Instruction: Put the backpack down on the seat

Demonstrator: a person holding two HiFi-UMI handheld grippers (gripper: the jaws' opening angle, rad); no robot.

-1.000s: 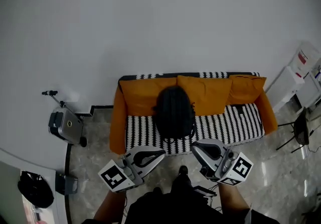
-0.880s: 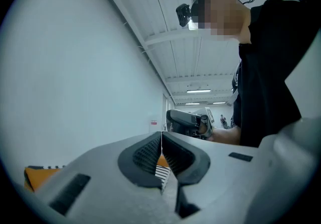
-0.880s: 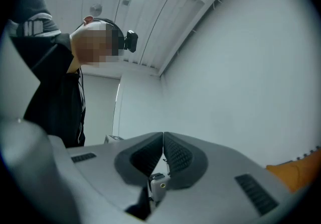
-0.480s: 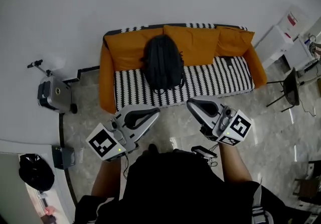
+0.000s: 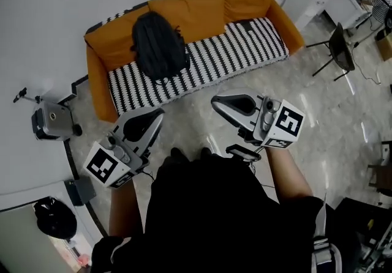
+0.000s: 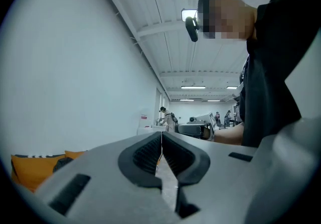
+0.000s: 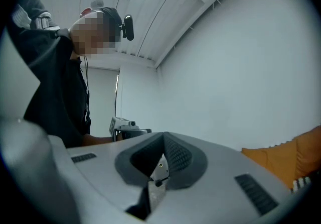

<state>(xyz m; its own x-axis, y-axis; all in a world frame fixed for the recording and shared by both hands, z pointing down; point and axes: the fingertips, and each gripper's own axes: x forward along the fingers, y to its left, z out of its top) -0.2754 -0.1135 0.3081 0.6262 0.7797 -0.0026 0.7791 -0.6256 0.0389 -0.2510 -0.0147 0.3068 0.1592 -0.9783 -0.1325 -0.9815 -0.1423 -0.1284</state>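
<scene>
The black fabric backpack (image 5: 159, 51) is seen on the left end of the black-and-white striped sofa seat (image 5: 245, 51), its top leaned on the orange back cushion (image 5: 190, 11), its long axis set from far to near. The left gripper (image 5: 153, 120) and the right gripper (image 5: 219, 104) are both closed on nothing and held well apart from it on the near side. The backpack lies far-left of both, nearer the left gripper; the placing is judged done.

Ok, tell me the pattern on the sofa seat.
Black-and-white zigzag stripes on the sofa seat, clearest in the head view.
</scene>
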